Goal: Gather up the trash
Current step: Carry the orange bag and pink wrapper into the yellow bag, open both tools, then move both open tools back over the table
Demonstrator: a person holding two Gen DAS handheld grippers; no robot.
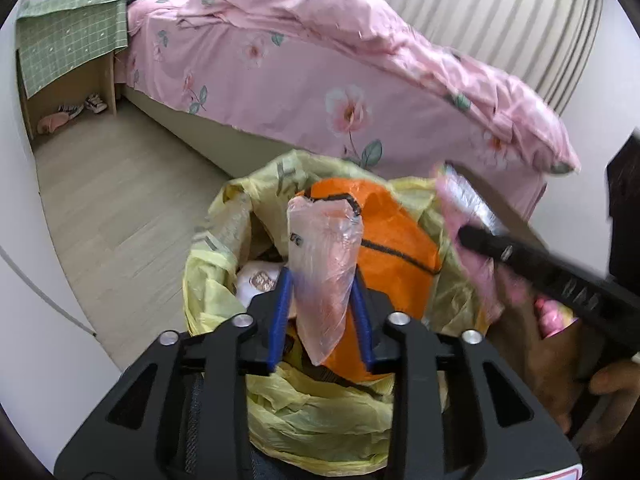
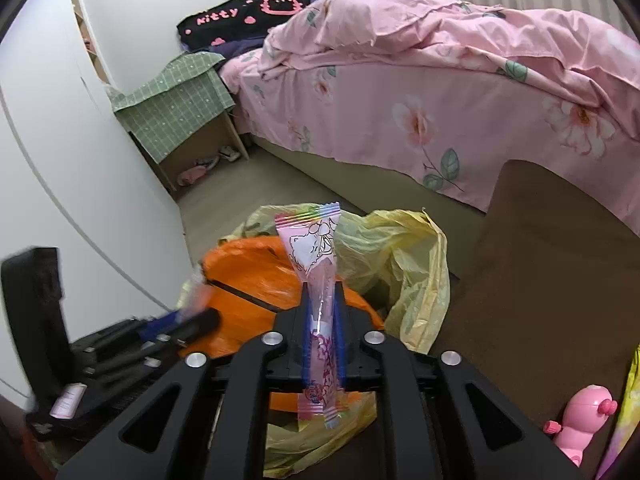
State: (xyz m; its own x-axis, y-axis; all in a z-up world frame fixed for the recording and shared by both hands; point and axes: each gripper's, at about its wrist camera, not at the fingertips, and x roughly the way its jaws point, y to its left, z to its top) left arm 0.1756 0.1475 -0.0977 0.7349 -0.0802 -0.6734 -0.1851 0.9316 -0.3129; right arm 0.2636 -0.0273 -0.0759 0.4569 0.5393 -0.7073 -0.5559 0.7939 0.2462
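Spread left gripper [image 1: 322, 312] around pinkish plastic bag [image 1: 324, 264], above yellow-lined bin [image 1: 224, 280].

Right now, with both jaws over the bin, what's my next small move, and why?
Probably open both jaws wider and let go: the crumpled plastic bag and the pink wrapper both already hang over the yellow-lined trash bin, on top of the orange bag.

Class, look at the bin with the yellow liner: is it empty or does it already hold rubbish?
It holds rubbish. Inside the yellow liner lie an orange bag and a white packet.
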